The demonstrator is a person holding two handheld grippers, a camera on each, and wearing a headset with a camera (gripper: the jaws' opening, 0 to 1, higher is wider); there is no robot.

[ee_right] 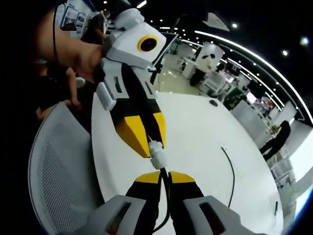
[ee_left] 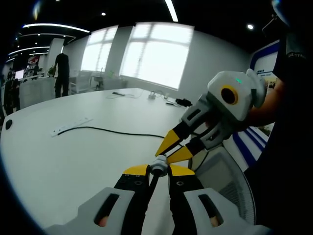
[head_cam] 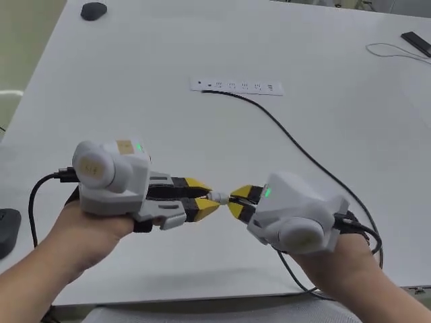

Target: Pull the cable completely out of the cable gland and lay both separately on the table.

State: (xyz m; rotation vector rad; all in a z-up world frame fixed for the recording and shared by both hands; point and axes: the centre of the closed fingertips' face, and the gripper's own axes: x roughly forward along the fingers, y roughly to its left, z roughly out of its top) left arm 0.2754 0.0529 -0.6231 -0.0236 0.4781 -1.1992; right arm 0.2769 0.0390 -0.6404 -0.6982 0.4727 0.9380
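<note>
A small pale cable gland [head_cam: 219,198] hangs in the air between the two grippers, above the near edge of the white table [head_cam: 202,40]. My left gripper [head_cam: 210,198] comes in from the left and is shut on the gland [ee_left: 158,166]. Facing it tip to tip, my right gripper [head_cam: 234,200] is shut on a thin black cable [ee_right: 165,193] that leaves the gland [ee_right: 157,153] and runs back between its jaws. The left gripper view has the right gripper [ee_left: 165,155] just beyond the gland. The right gripper view has the left gripper [ee_right: 155,149] holding the gland.
A white power strip [head_cam: 236,86] lies mid-table; its black cord [head_cam: 296,145] runs toward the near right edge. A dark mouse [head_cam: 93,10] sits far left, a thin white wire [head_cam: 390,48] far right. A mesh chair [ee_right: 54,181] stands below. A person [ee_left: 61,73] stands far off.
</note>
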